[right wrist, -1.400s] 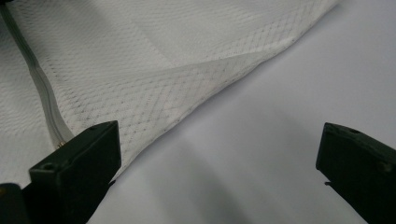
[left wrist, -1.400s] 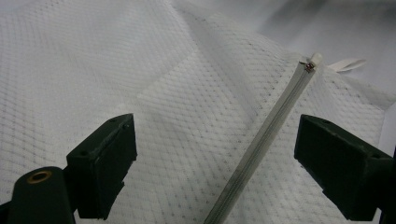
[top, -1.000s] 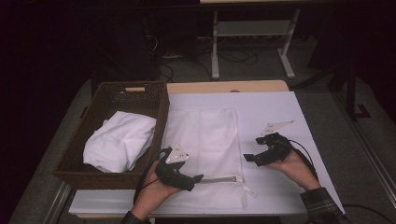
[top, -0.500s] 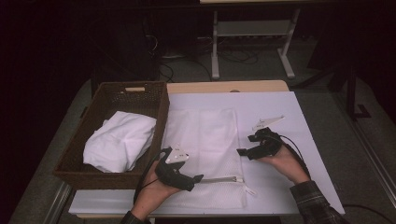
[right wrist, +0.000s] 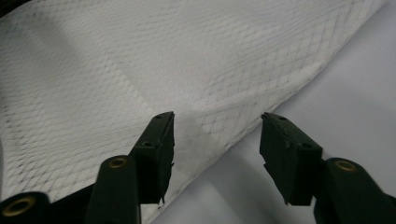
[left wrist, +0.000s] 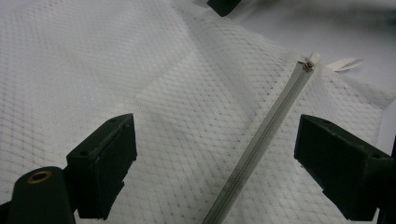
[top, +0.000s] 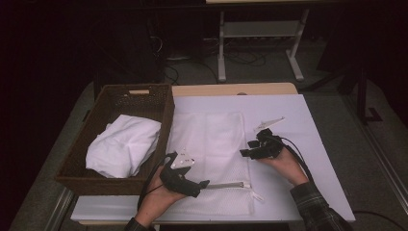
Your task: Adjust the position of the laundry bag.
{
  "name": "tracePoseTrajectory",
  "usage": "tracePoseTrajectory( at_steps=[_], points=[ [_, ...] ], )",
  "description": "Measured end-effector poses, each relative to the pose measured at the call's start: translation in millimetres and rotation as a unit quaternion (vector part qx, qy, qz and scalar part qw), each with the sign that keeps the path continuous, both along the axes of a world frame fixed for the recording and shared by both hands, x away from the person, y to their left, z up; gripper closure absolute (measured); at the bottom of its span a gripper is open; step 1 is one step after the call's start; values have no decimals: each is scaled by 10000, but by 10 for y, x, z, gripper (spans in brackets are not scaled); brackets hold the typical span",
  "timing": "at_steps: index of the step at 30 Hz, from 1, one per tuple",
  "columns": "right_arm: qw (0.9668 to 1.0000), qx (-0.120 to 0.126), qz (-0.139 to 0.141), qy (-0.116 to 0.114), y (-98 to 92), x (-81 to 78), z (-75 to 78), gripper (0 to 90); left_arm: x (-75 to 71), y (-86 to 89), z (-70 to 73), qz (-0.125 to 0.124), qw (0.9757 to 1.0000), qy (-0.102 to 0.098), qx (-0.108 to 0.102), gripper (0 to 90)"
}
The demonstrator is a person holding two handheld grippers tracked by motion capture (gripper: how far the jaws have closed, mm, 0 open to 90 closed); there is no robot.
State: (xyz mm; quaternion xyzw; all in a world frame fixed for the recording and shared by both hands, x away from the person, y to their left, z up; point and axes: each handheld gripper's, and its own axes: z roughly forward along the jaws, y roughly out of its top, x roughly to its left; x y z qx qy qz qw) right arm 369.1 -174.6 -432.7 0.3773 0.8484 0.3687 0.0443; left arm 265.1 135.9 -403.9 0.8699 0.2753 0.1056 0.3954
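Here, one white mesh laundry bag point(top: 211, 159) lies flat on the counter point(top: 317, 130), its zipper point(left wrist: 261, 140) running along the near edge between my two hands. My right fingers point(right wrist: 215, 154) have just been closing, half apart, straddling the bag's right edge without pinching it. My left fingers point(left wrist: 215, 163) stand wide apart over the zipper. One wicker basket point(top: 159, 96) holds one folded white cloth point(top: 122, 144) at left.
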Motion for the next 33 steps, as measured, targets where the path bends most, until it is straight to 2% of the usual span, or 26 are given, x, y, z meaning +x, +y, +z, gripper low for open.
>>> tracePoseTrajectory(
  at_steps=[11,17,19,27,33],
  points=[
    [9997,-116,-69,190,46,15,-109,586,0,0,-3,-9,10000,1,14,125],
    [9997,-119,-59,192,41,-1,-116,641,1,-1,-8,-14,10000,5,31,125],
    [9997,-119,-42,205,49,-10,-115,683,1,-2,-7,-15,10000,5,31,125],
    [9996,-260,-26,55,94,-44,-124,882,2,-2,-7,-11,10000,4,30,125],
    [9995,-313,-4,-43,101,-52,-117,899,1,-1,-6,-16,10000,4,25,125]
  ],
)
